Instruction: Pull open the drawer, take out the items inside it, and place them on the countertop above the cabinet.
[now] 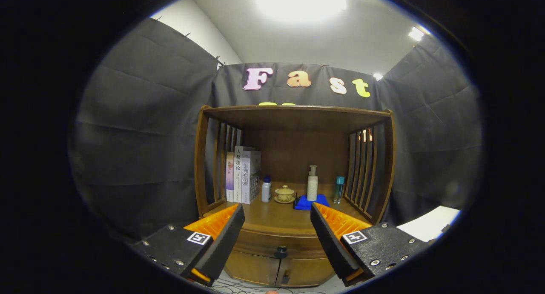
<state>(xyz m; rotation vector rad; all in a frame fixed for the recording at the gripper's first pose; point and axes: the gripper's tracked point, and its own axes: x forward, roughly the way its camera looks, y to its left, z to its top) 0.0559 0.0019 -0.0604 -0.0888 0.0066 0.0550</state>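
In the gripper view, the gripper [276,219] hangs in front of a wooden cabinet [294,158], its jaws spread wide apart and holding nothing. Between the two fingers, and beyond them, lies the cabinet's front. The drawer [279,241] sits just under the surface [276,217] and looks closed, its face flush with the cabinet front. A dark round knob [280,252] marks the middle of the drawer face, lying in the gap between the fingers but well ahead of them. Whatever the drawer holds cannot be seen. Below the drawer two small cabinet doors [276,270] meet at a centre seam.

On the surface, under the cabinet's top board and between its slatted side walls, stand several things. A row of upright books [243,177] leans against the left slats. Just beside them stands a small white bottle with a blue cap [266,189]. Near the middle sits a pale lidded teacup on a saucer [284,194]. To its right a white pump bottle [312,184] stands behind a blue cloth or pad [305,203], whether touching it cannot be told. A slim teal bottle [339,188] stands close to the right slats.

Thin cables [238,287] lie on the floor below the cabinet.
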